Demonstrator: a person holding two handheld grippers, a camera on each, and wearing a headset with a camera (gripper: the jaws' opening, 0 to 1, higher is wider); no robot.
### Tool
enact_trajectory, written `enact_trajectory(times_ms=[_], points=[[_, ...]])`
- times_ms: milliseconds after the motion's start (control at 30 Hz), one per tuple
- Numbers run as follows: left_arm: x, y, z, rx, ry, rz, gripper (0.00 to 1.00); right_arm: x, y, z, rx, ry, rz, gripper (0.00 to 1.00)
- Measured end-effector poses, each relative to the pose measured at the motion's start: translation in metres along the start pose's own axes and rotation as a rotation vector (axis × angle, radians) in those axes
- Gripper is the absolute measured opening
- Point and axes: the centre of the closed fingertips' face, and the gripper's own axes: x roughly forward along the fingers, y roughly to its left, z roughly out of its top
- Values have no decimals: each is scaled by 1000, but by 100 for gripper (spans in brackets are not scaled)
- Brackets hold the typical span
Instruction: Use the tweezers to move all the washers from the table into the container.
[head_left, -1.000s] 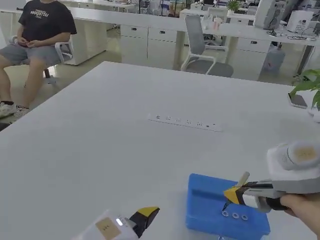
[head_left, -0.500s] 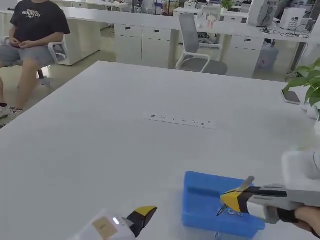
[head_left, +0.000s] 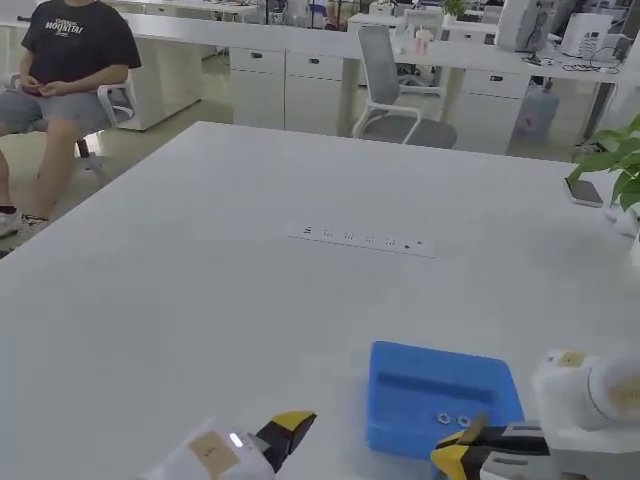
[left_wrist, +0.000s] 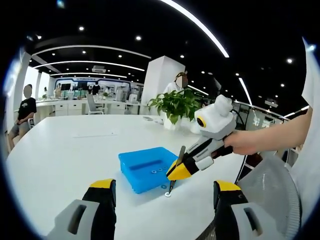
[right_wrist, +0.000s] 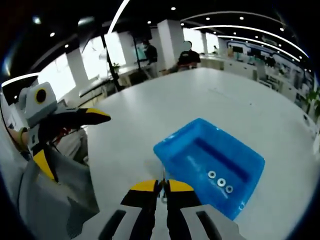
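Left gripper (head_left: 291, 428) is hanging open, doing nothing. Right gripper (right_wrist: 161, 187) is squeezing the tweezers (left_wrist: 173, 181), tips poking right at a loose washer (left_wrist: 167, 194) on the table (head_left: 200, 280), just beside the blue container (left_wrist: 136, 181) that's holding three washers (right_wrist: 220, 182). Looks like the pickup step to me: next it's needing a firm pinch, then a lift over the wall.

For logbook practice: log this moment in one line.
right hand-held gripper: shut on tweezers | tip: at table washer | container: three washers

Blue container (head_left: 405, 378), silver washers (head_left: 443, 419), white table (head_left: 200, 290)
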Motion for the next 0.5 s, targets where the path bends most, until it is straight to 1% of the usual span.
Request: enact_trajectory(times_ms=[67,233,333,467,500], points=[[0,1,0,0,0,1,81,2,-1,-1,10,-3,5,3],[0,1,0,1,1,-1,81,4,-3,-3,12,11,3,4],[0,2,-1,2,2,0,81,4,-1,-3,14,12,10,4],[0,3,-2,-1,1,1,81,6,1,-7,-1,25,12,4],[0,3,-2,1,2,0,81,6,1,-6,-4,19,14,4]])
